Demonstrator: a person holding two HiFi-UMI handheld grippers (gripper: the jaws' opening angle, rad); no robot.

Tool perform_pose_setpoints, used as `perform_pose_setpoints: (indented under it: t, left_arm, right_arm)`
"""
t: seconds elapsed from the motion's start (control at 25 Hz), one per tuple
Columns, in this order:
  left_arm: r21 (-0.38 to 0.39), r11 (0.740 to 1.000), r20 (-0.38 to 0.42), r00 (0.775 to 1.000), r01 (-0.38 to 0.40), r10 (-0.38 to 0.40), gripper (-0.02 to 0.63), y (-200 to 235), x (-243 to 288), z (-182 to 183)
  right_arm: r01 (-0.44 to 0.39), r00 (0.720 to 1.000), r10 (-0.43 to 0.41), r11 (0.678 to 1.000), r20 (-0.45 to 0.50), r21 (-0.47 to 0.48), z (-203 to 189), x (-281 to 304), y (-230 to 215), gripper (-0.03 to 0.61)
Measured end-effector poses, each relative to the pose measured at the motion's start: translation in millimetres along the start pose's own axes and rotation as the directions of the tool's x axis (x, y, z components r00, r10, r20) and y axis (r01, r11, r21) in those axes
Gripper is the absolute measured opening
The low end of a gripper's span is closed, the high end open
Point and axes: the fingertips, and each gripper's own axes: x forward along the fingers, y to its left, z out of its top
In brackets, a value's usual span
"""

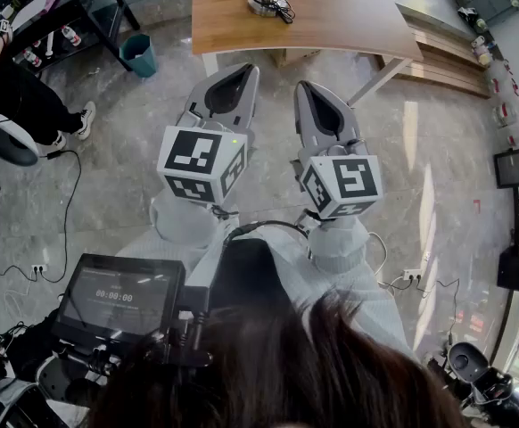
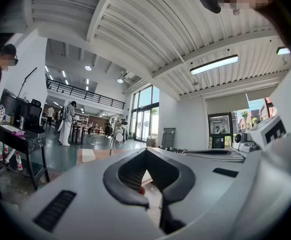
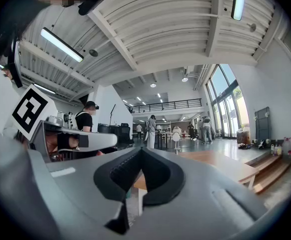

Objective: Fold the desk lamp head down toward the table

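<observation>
The desk lamp [image 1: 267, 3] stands on the wooden table [image 1: 349, 16] at the top of the head view; only its round base, stem foot and cable show there. Upright with a pale head, the lamp [image 2: 117, 134] appears small and far in the left gripper view, and again as the lamp [image 3: 176, 136] in the right gripper view. My left gripper [image 1: 242, 71] and right gripper [image 1: 306, 89] are held level side by side, short of the table's near edge. Both are shut with nothing between the jaws and touch nothing.
A teal waste bin [image 1: 138, 54] sits on the floor left of the table. A black cart [image 1: 54, 16] and a seated person [image 1: 19, 96] are at far left. Low wooden benches [image 1: 447, 61] lie right of the table. A screen [image 1: 117, 297] and floor cables are near me.
</observation>
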Motion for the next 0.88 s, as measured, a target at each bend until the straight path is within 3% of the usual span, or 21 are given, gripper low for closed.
perform_pose_setpoints:
  t: [0.56,0.76,0.88]
  left_arm:
    - [-0.011,1.0,-0.012,1.0,-0.001,0.001,0.003,1.4,0.3,-5.6]
    - [-0.106,0.994,-0.046,0.998,0.03,-0.035,0.003,-1.0,3.7,-25.5]
    - [-0.114,0.993,-0.061,0.998,0.008,-0.015,0.003,4.5,8.1,-31.8]
  right_arm:
    - [0.003,1.0,-0.003,1.0,-0.004,0.012,-4.1,-1.6,-4.8,0.0]
    - [0.013,1.0,-0.013,1.0,-0.004,0.013,-11.3,-9.9,-17.7,0.002]
    - [0.021,1.0,-0.02,1.0,-0.01,0.022,-17.6,-11.6,-28.5,0.002]
